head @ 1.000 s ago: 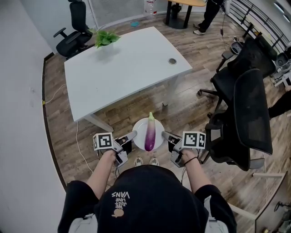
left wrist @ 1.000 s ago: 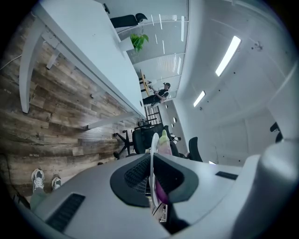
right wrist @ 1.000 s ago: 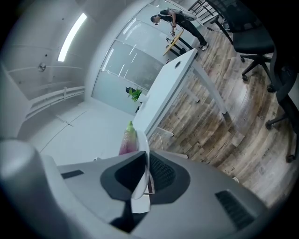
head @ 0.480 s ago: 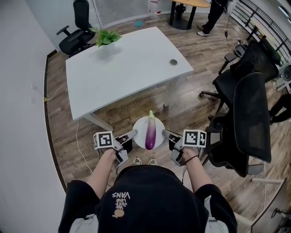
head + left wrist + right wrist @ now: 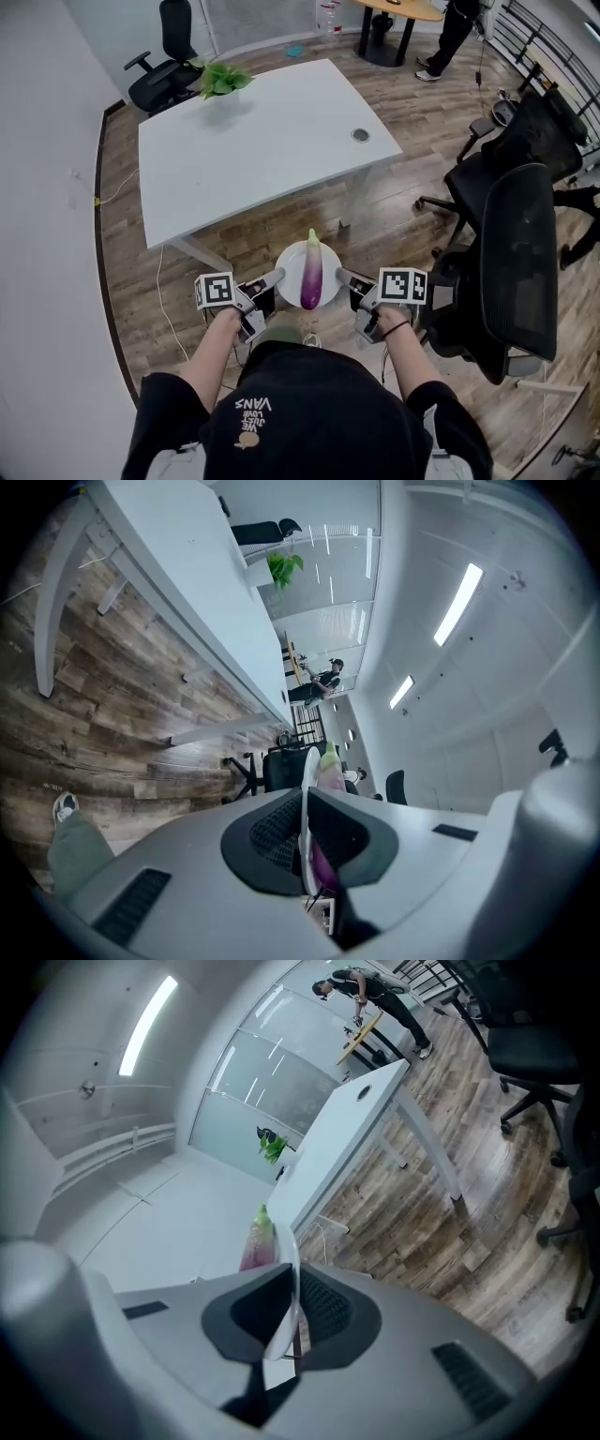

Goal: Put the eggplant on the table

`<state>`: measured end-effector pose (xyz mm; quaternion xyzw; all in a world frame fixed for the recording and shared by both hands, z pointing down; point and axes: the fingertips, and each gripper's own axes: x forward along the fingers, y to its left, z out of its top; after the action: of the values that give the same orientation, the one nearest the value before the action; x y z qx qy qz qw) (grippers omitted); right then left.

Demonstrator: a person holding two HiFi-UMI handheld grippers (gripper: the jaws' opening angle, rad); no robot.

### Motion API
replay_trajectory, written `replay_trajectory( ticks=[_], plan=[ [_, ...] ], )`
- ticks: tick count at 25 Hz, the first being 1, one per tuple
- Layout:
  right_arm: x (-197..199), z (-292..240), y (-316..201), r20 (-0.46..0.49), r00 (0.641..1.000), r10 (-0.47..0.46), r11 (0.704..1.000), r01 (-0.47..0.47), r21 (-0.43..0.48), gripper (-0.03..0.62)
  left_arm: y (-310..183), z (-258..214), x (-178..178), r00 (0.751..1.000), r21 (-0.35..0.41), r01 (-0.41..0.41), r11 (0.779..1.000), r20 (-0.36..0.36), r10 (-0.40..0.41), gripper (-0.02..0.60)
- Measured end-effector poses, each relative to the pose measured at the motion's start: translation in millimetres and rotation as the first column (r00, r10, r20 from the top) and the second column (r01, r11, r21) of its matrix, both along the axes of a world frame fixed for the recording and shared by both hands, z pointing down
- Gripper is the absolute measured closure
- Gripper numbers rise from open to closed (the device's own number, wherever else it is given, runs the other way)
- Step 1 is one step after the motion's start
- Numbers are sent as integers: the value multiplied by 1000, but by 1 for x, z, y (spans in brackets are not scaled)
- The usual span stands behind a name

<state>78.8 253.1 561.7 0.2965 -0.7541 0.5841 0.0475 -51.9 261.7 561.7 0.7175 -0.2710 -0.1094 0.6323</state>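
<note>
The left tongs (image 5: 275, 277) are pinching the left rim of a white plate (image 5: 292, 261); their own view shows the rim edge-on between the two pads. On that plate lies the eggplant (image 5: 310, 274), lengthwise, with its green stem end pointing far and its purple bulk near. Plate and eggplant are held in the air above the wooden floor, on the near side of the white table (image 5: 262, 141) and not yet over it. The right tongs (image 5: 343, 277) are clamped on the plate's right rim in the same way.

The eggplant looks firm, fairly light and glossy, so it is probably slippery. It rests loose on the plate and, being round, would likely roll if either side dips. The thick purple middle, gripped across its width, seems the best hold; the tapering stem end offers less to grip. The plate is stiff, and each of the tongs has only a thin edge of it.

The count is one eggplant, one plate, two tongs and one table. One potted plant (image 5: 222, 78) stands at the table's far left corner.
</note>
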Motion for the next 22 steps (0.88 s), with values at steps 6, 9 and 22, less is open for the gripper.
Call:
replay_trajectory(
  ticks=[6,9,22],
  plan=[
    [1,1,-18,3,1000,13,1000,-13,5,557,-18,2,1,1000,9,-8,1000,-5,8,557],
    [1,1,-30,4,1000,27,1000,-27,14,557,-31,1,1,1000,15,-29,999,-1,29,557],
    [-25,-10,-125,-1,992,124,992,-124,21,556,-135,-12,-25,993,24,-121,992,-1,121,557]
  ],
)
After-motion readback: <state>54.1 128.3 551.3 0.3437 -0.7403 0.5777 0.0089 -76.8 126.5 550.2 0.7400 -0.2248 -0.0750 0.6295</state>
